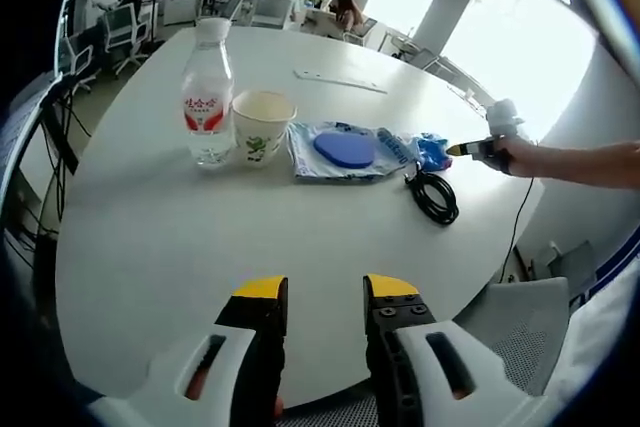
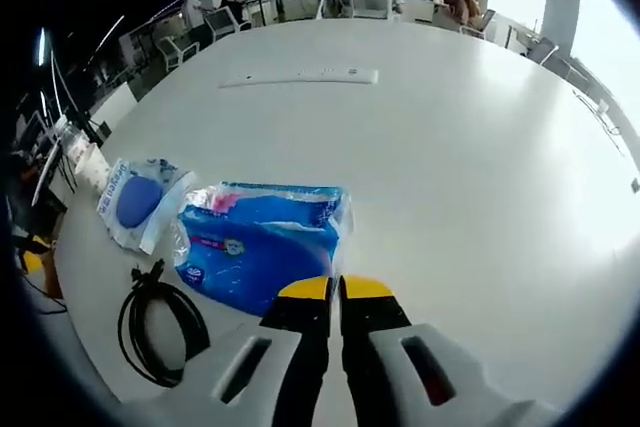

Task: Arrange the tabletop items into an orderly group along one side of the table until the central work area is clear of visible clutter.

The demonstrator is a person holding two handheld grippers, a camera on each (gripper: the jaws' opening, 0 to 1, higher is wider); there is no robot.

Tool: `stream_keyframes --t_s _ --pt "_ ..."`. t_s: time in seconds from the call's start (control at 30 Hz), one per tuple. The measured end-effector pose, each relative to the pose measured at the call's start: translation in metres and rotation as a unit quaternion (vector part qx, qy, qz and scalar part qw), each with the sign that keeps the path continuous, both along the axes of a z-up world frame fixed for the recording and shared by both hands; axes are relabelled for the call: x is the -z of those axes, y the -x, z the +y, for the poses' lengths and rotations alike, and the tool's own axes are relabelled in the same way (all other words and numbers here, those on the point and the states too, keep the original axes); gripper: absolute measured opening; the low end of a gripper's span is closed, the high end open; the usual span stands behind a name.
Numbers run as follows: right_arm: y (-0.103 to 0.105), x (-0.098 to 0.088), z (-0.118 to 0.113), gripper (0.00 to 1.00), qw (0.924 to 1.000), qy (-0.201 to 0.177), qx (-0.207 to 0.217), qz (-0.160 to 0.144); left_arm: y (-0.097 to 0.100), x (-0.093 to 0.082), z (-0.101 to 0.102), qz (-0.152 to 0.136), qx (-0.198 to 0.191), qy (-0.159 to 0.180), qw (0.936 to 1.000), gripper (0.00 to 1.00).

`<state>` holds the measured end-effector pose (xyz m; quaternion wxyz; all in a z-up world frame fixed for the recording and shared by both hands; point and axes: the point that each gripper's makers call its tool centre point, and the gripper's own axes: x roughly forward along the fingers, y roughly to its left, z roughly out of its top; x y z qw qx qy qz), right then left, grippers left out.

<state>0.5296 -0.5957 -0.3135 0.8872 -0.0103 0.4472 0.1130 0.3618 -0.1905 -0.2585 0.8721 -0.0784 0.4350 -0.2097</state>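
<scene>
On the round white table stand a water bottle with a red label and a paper cup, side by side. Right of them lies a blue mouse in a clear bag, then a blue tissue pack and a coiled black cable. My left gripper hovers open over the near table edge, with nothing between its jaws. My right gripper, held by a hand, is shut at the near corner of the tissue pack.
A thin white strip lies farther back on the table. A grey chair stands at the table's near right edge. Office chairs, desks and seated people fill the background.
</scene>
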Motion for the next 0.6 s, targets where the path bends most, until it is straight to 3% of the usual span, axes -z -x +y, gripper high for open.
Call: stream_keyframes --t_s 0.47,0.6 --pt "0.0016 0.0005 0.0031 0.01 0.9998 -0.007 0.016 0.005 0.0008 -0.0022 0.0034 -0.004 -0.004 0.003 1.0000 0.29" --pt "0.0024 -0.0021 0.0022 0.07 0.9997 -0.010 0.022 0.004 0.0010 -0.0027 0.0052 -0.005 -0.004 0.003 1.0000 0.29"
